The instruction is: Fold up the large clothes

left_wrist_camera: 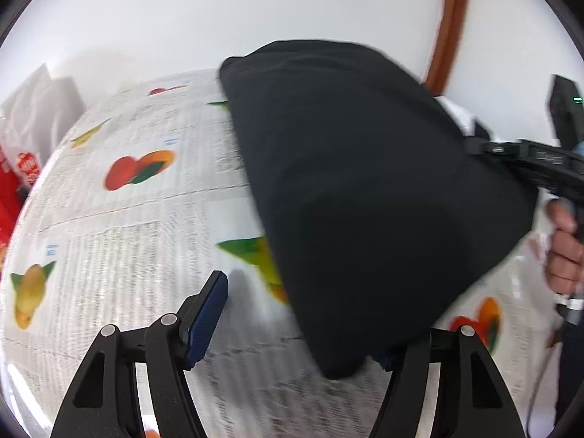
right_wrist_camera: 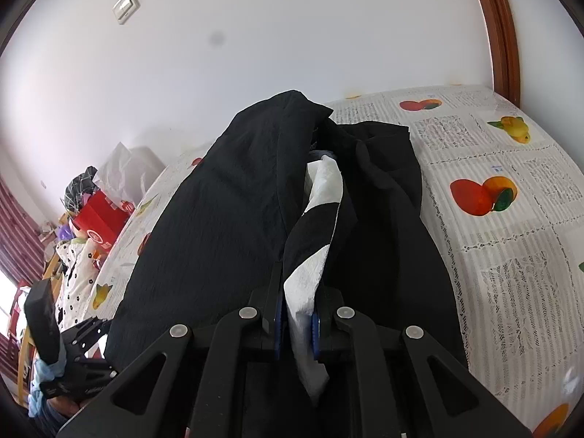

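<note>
Garment: a large black garment (right_wrist_camera: 226,219) with a black-and-white patterned part (right_wrist_camera: 317,226) lies draped over the worktop (right_wrist_camera: 511,262); its near end is lifted off the cloth, its far end is bunched toward the wall.
Patterned part: it runs along the middle of the black garment, between two dark folds, and reaches down into the right gripper.
Right gripper: the right gripper (right_wrist_camera: 297,323) sits at the near edge of the garment, its fingers pressed together on the white patterned fabric, pinching it.
Left gripper: the left gripper (left_wrist_camera: 303,328) is spread wide at the garment's left side; its one blue pad (left_wrist_camera: 206,319) shows bare above the worktop, and the other finger is hidden behind a hanging fold of the black garment (left_wrist_camera: 365,182). Nothing is seen clamped between them.
Worktop: covered in a newsprint-patterned cloth with printed fruit (right_wrist_camera: 481,193), it carries the garment across its middle.
Left of the garment: a red box (right_wrist_camera: 98,219) and piled items stand beyond the worktop's edge.
Behind the garment: a plain white wall (right_wrist_camera: 292,36) with a wall switch (right_wrist_camera: 126,6), and a brown wooden frame (right_wrist_camera: 502,29) at the right.
</note>
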Demonstrator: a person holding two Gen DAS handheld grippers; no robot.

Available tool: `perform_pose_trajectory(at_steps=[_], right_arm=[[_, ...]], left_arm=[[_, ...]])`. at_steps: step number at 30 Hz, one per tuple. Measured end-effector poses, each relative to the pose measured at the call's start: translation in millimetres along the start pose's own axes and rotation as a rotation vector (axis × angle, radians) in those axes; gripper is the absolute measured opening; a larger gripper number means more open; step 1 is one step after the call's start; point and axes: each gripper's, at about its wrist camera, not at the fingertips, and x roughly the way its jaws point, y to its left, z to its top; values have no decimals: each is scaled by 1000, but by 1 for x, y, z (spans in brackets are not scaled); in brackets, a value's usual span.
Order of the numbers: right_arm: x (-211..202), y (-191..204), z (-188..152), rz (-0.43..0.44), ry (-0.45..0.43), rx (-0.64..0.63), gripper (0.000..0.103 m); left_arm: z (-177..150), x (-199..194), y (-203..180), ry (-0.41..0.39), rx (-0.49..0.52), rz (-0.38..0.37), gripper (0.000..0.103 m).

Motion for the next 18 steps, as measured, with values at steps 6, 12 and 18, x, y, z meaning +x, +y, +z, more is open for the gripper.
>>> perform_pose_trajectory(at_steps=[6, 12, 18], right_arm=[[-6, 5, 5, -24, 11, -20, 11], [-15, 7, 17, -33, 36, -44, 10], [-66, -15, 23, 122, -129, 21, 9]], left_arm=[[12, 22, -26, 28, 30, 17, 66], [17, 34, -36, 43, 32, 92, 69], [20, 38, -38, 40, 19, 116, 69]])
